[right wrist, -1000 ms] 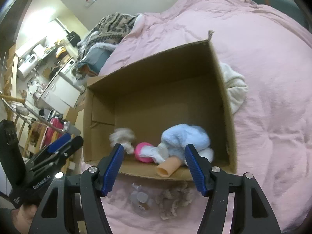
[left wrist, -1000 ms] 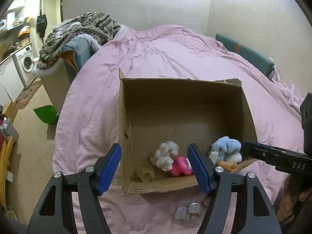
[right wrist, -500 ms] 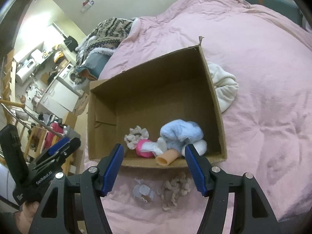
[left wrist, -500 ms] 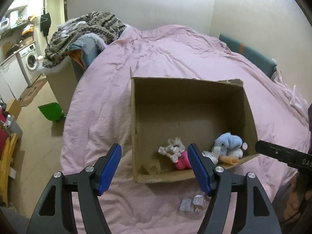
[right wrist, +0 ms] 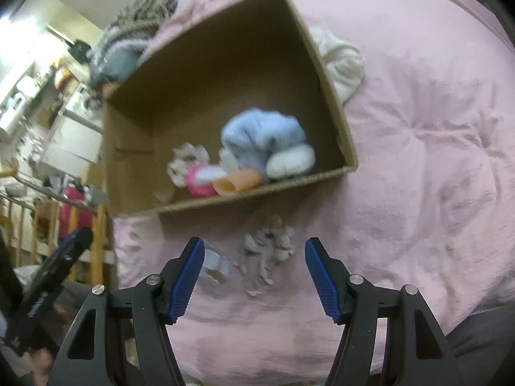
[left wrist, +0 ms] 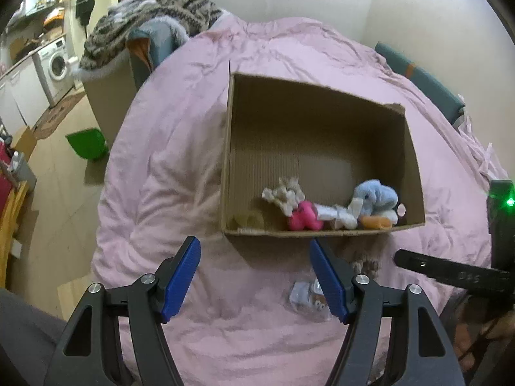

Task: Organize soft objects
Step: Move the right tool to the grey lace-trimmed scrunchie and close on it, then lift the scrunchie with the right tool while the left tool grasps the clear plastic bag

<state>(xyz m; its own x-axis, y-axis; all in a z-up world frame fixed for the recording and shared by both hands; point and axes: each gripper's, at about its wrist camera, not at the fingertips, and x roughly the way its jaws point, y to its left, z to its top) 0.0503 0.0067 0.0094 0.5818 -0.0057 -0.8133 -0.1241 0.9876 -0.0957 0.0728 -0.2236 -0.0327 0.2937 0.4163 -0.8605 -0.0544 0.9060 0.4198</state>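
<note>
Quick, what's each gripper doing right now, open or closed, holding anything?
Left gripper: open, holding nothing, above the pink blanket.
Right gripper: open, holding nothing, above the beige scrunchie.

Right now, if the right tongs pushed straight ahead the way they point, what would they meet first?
Probably the beige knotted fabric bundle on the pink quilt, in line between the open right tongs, before the cardboard box; depth is unclear.

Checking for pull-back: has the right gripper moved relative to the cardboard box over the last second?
Yes. The right gripper has backed away from the cardboard box; its near rim now sits above the fingertips.
</note>
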